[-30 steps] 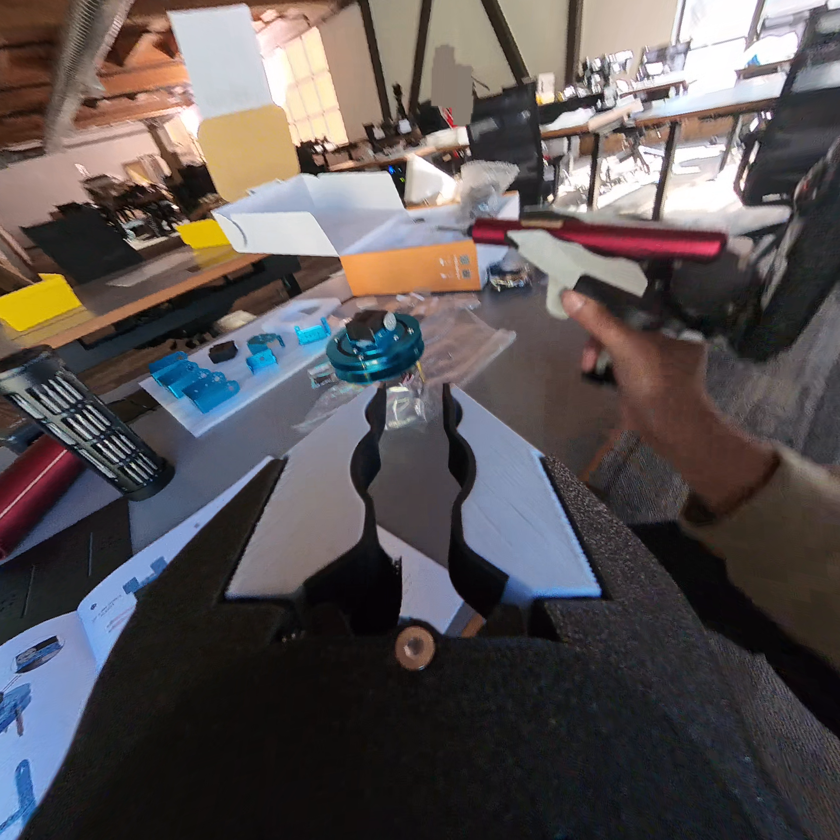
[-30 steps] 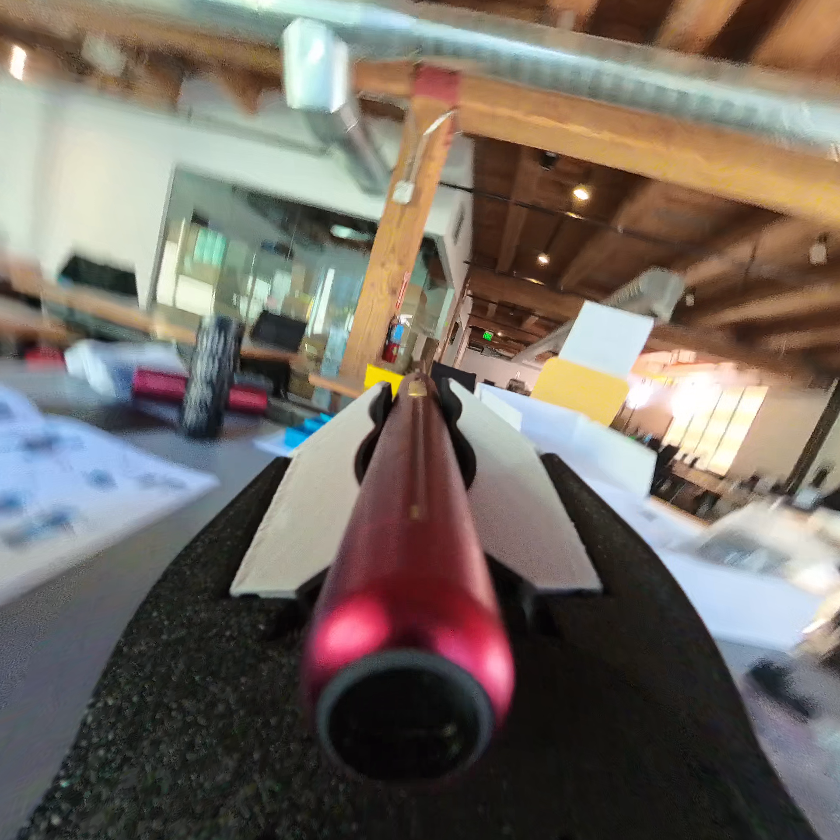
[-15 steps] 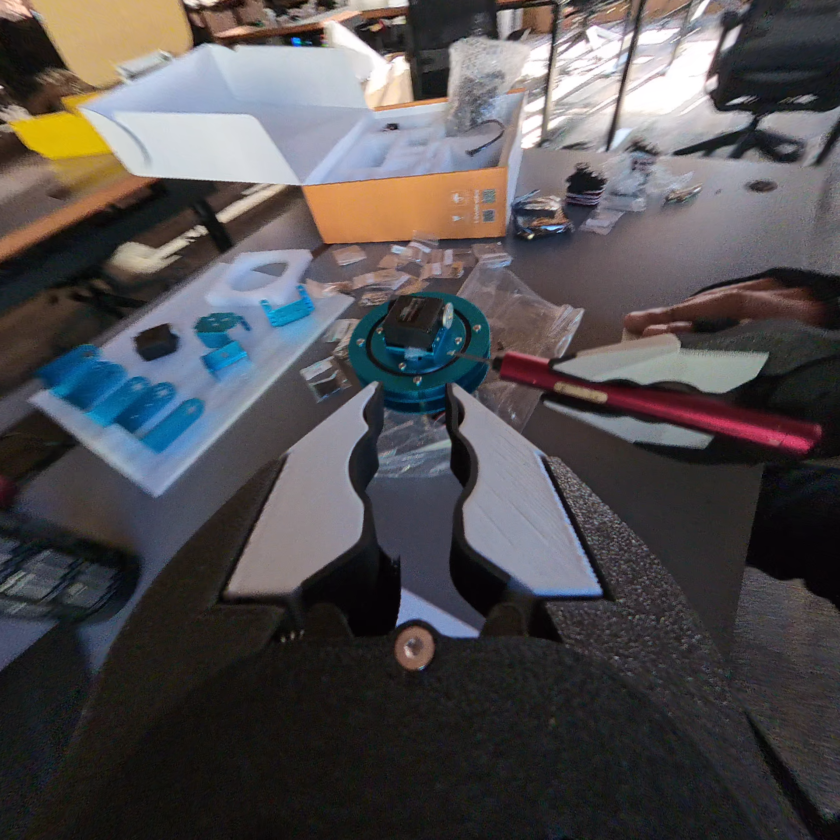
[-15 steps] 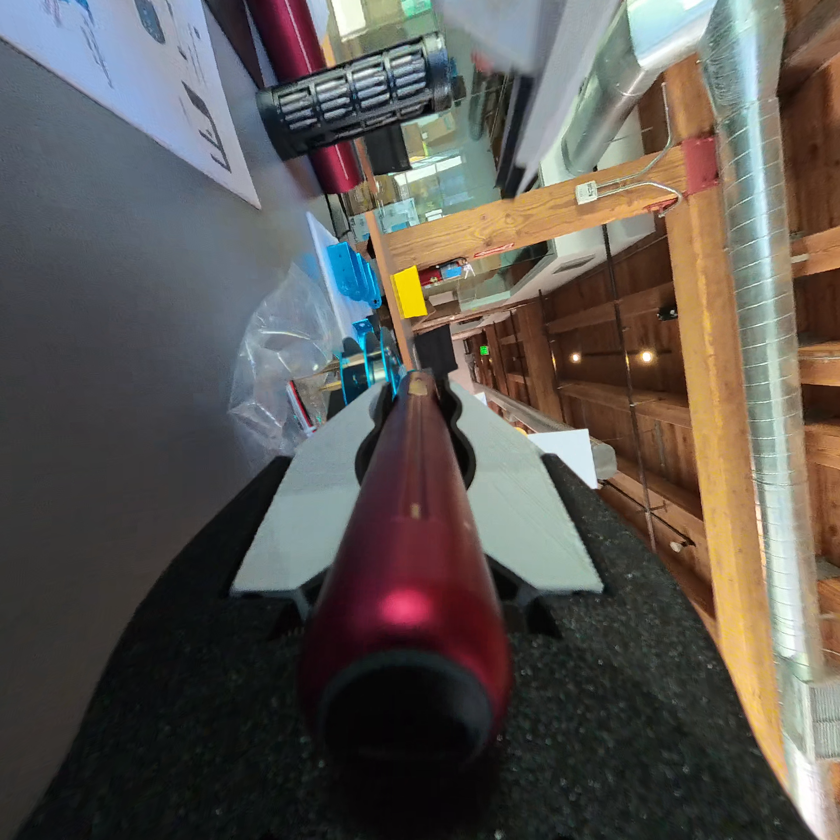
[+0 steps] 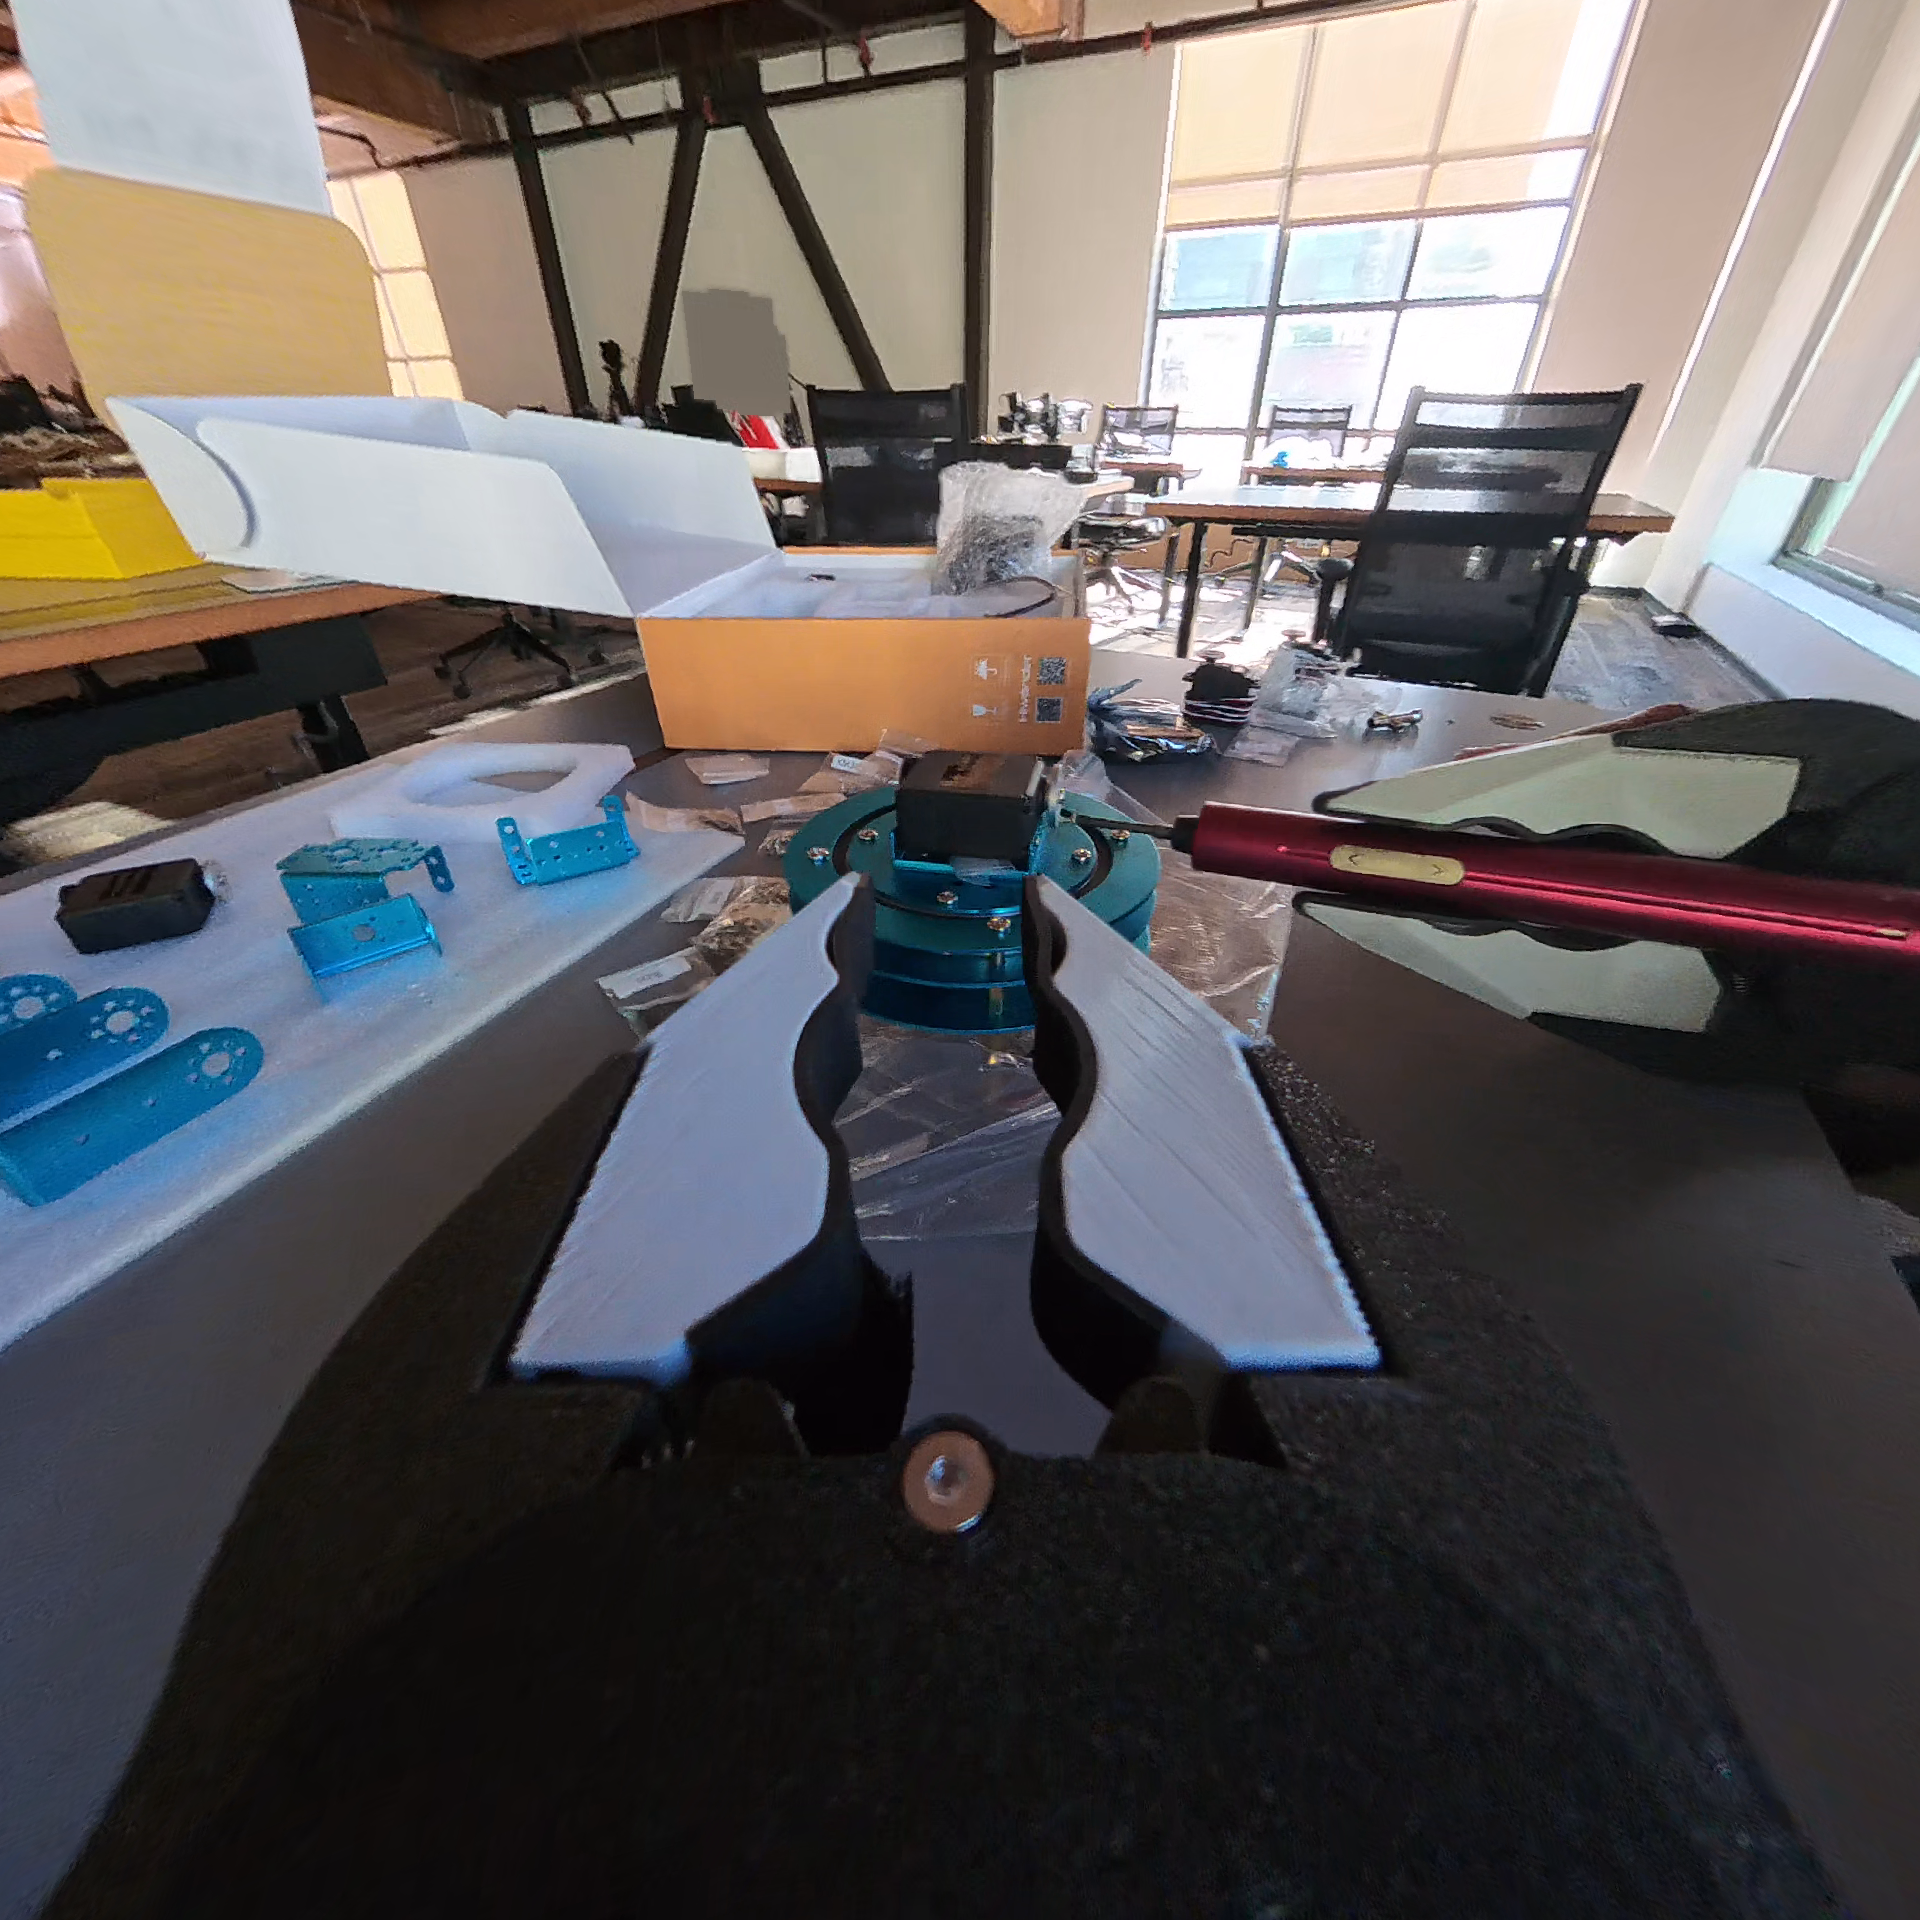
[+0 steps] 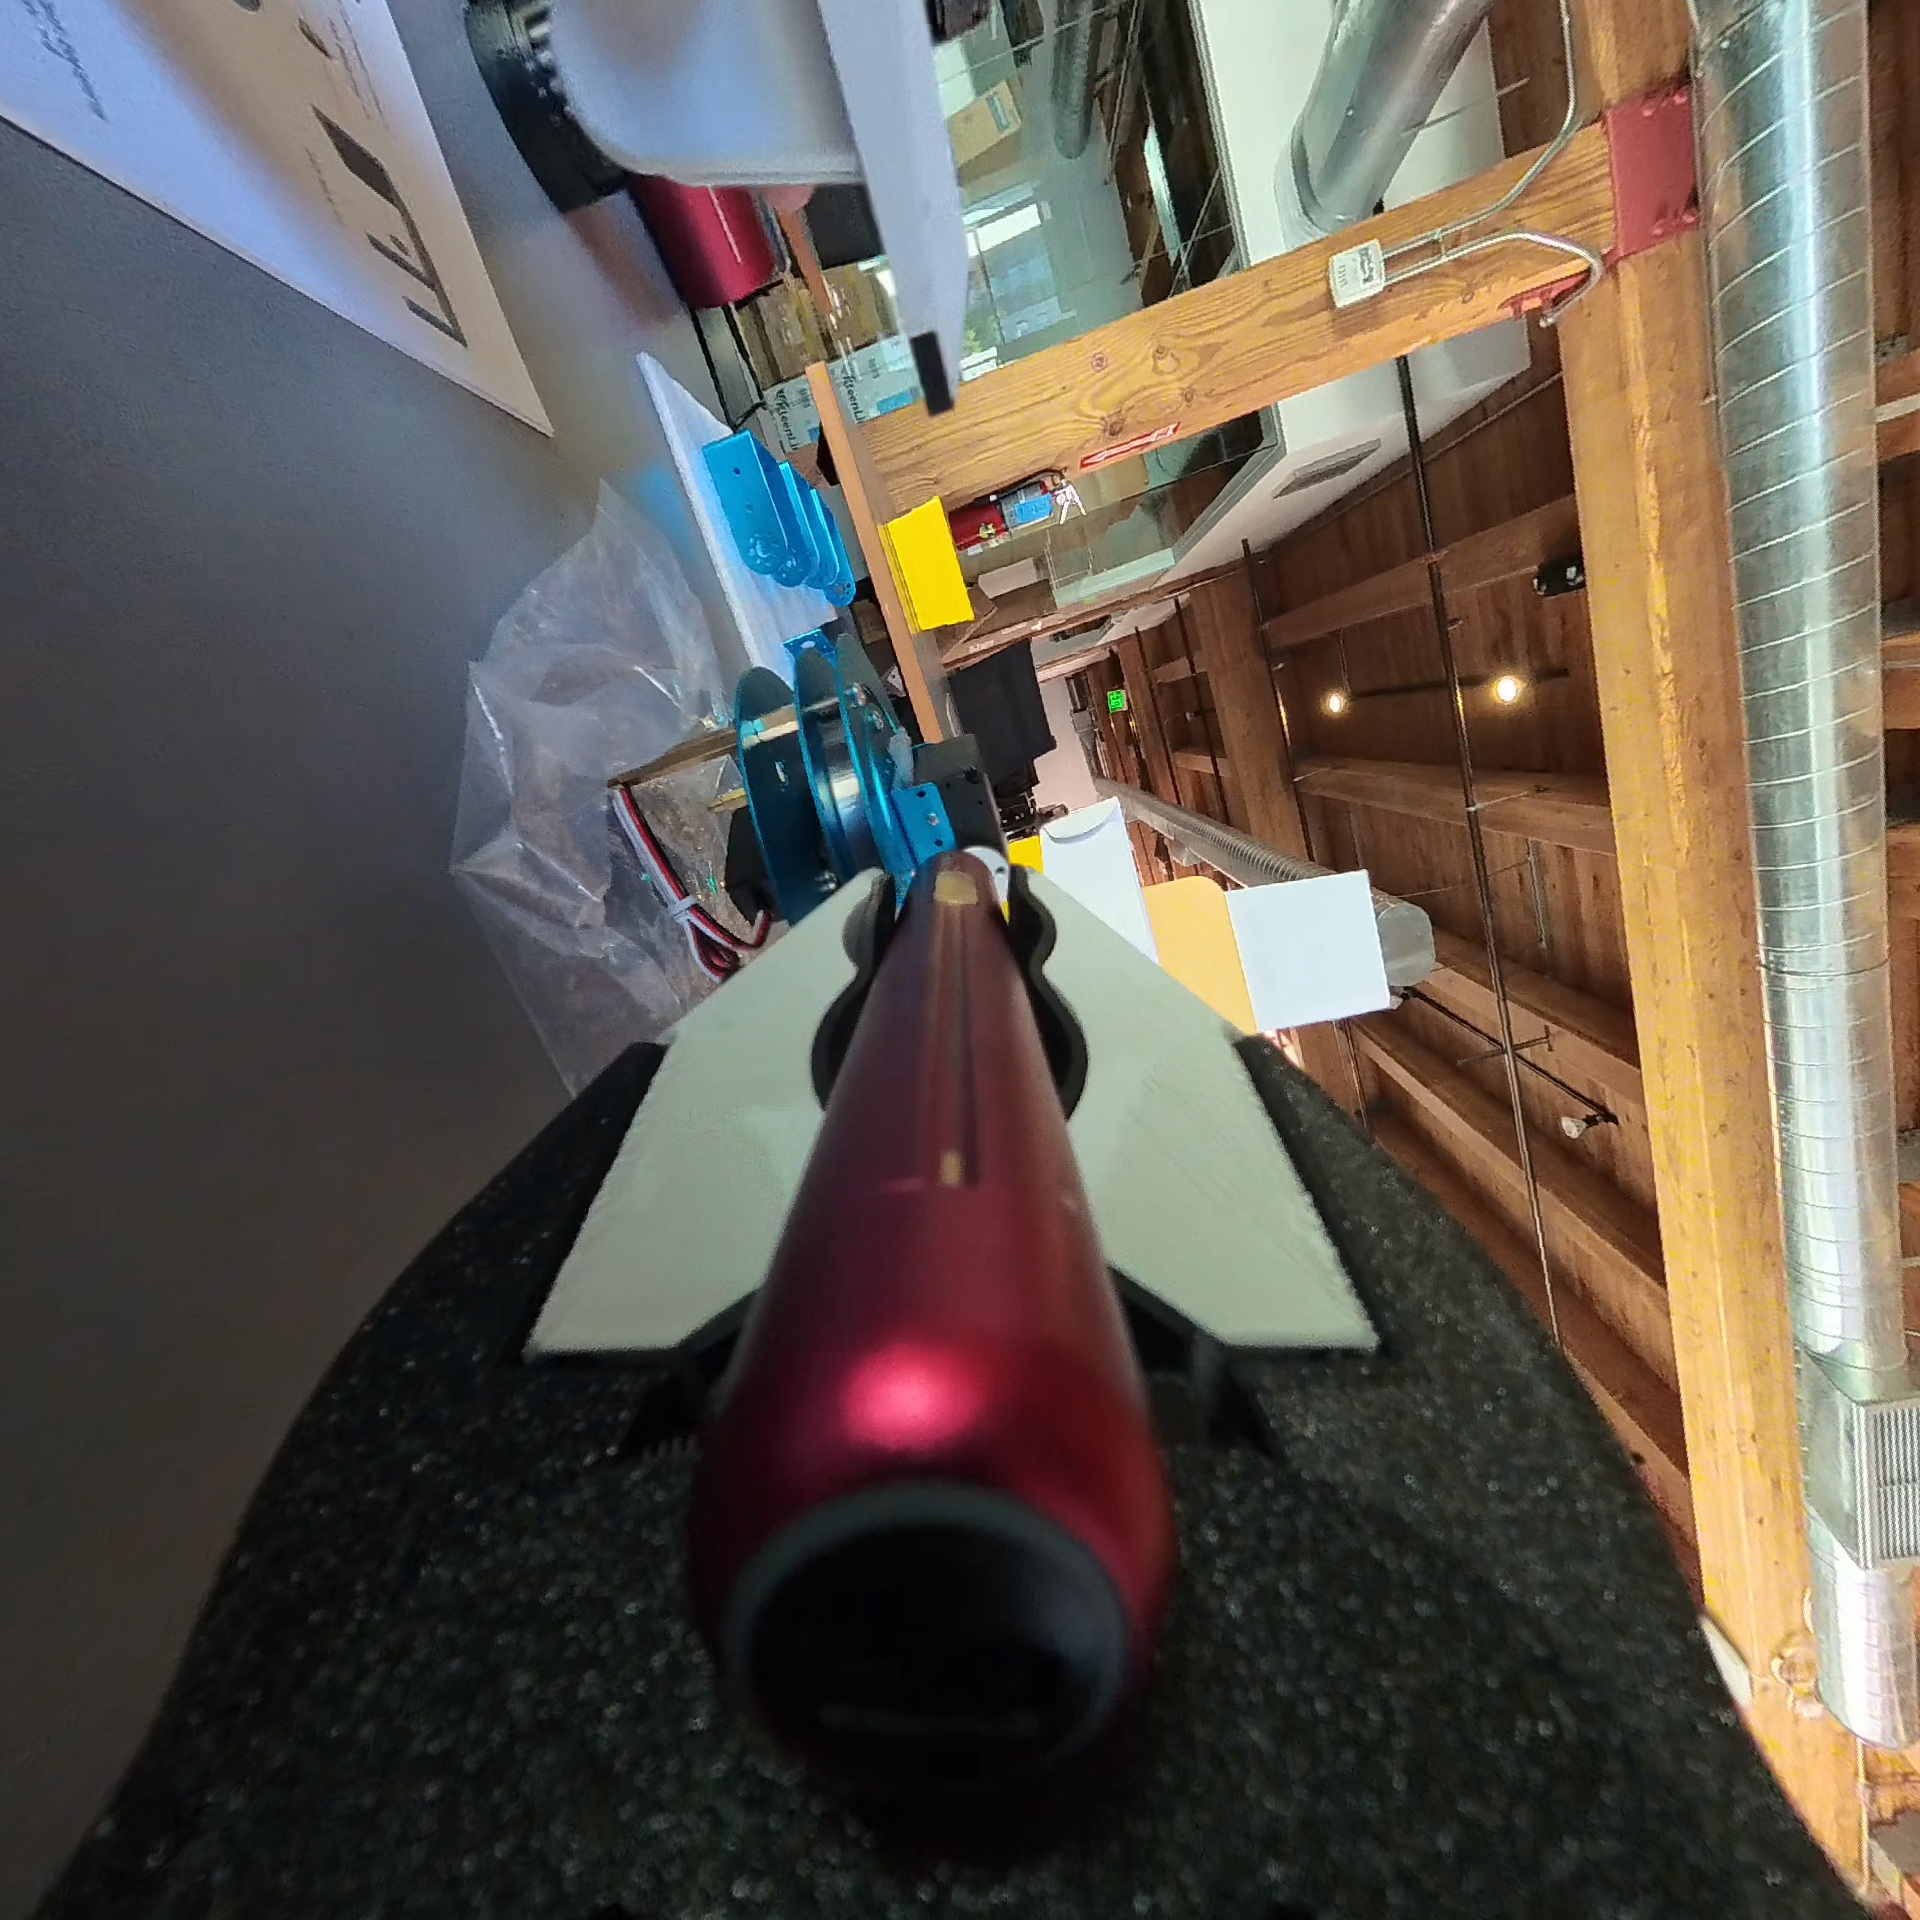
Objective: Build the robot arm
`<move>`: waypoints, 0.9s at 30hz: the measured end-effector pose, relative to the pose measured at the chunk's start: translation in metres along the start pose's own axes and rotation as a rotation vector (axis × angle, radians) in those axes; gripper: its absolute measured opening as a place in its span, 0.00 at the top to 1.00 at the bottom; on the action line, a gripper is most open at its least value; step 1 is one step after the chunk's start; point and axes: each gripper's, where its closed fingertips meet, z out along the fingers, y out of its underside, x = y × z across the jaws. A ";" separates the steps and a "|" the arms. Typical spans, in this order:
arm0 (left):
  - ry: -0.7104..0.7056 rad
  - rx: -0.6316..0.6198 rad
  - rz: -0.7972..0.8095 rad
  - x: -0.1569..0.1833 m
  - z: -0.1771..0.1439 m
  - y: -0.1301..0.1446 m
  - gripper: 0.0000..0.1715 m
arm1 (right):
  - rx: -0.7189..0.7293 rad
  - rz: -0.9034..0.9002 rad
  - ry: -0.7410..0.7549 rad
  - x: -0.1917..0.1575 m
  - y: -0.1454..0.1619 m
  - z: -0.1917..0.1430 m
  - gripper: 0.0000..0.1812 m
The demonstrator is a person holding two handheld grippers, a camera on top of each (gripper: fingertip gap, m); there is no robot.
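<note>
Open-plan workshop office: timber beams (image 6: pixel 1226 322), desks (image 5: pixel 1382 509), mesh chairs (image 5: pixel 1475 540).

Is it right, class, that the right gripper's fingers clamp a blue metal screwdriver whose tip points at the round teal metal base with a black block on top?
Not quite: the screwdriver is red, not blue, as the left wrist view shows. The right gripper does clamp it, tip pointing at the round teal metal base carrying the black block.

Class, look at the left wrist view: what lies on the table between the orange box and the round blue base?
Small clear packets lie scattered on the dark table between the orange box and the round blue base, as the left wrist view shows.
</note>
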 end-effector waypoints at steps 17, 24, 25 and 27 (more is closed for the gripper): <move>0.016 -0.008 0.006 0.005 0.000 0.003 0.85 | -0.008 -0.020 -0.012 -0.006 0.001 0.006 0.89; 0.015 -0.010 0.038 0.008 0.001 0.003 0.84 | -0.014 -0.070 0.005 -0.008 0.000 0.007 0.89; 0.016 -0.012 0.041 0.009 0.001 0.003 0.84 | -0.016 -0.074 0.000 -0.009 0.000 0.007 0.89; 0.014 -0.010 0.043 0.009 0.001 0.003 0.85 | -0.017 -0.087 0.008 -0.009 0.000 0.007 0.89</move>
